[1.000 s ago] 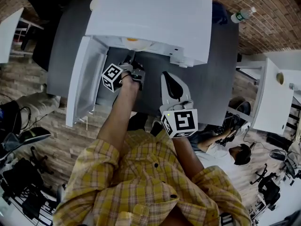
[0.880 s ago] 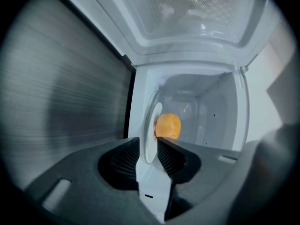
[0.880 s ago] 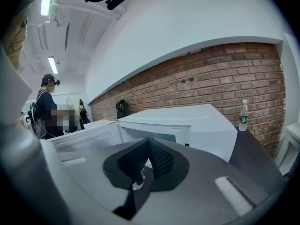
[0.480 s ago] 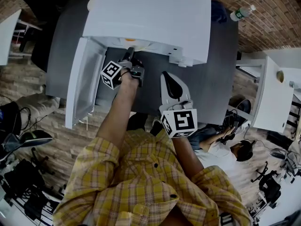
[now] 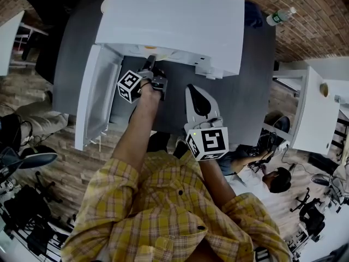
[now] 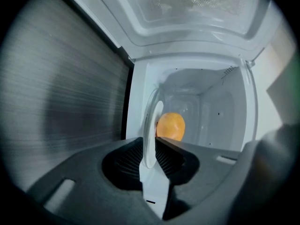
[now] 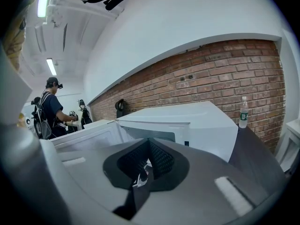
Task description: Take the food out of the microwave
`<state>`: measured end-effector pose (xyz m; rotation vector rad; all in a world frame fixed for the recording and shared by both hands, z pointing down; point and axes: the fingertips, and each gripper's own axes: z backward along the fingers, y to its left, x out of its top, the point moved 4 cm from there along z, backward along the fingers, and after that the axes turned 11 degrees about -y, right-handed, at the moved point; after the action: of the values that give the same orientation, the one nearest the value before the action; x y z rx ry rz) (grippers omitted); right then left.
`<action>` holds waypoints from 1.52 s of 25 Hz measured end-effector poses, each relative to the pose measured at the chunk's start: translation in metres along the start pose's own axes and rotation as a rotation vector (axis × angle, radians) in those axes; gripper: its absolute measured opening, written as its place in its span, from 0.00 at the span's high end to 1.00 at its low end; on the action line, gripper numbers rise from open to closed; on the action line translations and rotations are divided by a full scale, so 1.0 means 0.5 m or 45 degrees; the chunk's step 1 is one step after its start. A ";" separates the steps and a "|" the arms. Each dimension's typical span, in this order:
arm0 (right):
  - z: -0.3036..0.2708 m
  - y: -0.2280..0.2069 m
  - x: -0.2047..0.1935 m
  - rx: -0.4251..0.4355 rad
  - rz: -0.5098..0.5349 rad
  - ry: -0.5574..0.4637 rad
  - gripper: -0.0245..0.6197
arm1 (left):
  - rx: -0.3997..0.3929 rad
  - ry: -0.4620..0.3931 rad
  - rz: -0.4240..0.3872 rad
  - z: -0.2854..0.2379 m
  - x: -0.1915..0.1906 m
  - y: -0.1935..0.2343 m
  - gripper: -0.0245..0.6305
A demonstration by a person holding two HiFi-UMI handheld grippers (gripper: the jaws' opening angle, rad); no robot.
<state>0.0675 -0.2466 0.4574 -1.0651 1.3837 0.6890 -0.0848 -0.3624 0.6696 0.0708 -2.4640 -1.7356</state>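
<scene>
My left hand-held gripper [image 6: 149, 150] closes on the plate inside the open microwave.

It reaches into the cavity of the white box-shaped microwave [image 5: 174, 15], which stands on the far side of the dark grey counter [image 5: 248, 100], its white microwave door [image 5: 94, 100] swung open to the left. The jaws are closing, with the near rim of the thin white plate [image 6: 151, 121] between the ribbed pads, which sit against it on both sides. The round orange food [image 6: 170, 126] lies on that plate, just beyond my jaw tips, inside the cavity. My right hand-held gripper [image 5: 196, 93] hovers over the counter, nearer and to the right of the opening, its jaws together and holding nothing.
</scene>
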 end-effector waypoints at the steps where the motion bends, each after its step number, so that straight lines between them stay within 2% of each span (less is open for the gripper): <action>1: 0.000 -0.001 0.000 -0.001 -0.001 0.001 0.96 | -0.001 0.001 -0.003 -0.002 -0.002 -0.001 0.84; 2: 0.000 -0.003 -0.001 -0.001 -0.003 0.003 0.96 | 0.000 0.002 -0.008 -0.003 -0.004 -0.001 0.84; 5: 0.002 -0.004 -0.003 0.000 -0.007 0.009 0.96 | 0.004 0.002 -0.030 -0.002 -0.007 -0.001 0.93; 14: 0.010 -0.006 -0.001 0.008 -0.004 0.007 0.96 | -0.048 -0.007 -0.095 0.003 -0.008 -0.023 0.95; 38: 0.052 0.006 0.021 0.041 0.031 -0.022 0.96 | -0.129 -0.066 -0.033 0.074 -0.010 -0.053 0.96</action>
<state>0.0776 -0.2242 0.4433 -1.0162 1.3903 0.6897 -0.0856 -0.3360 0.6321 0.0491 -2.4165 -1.8928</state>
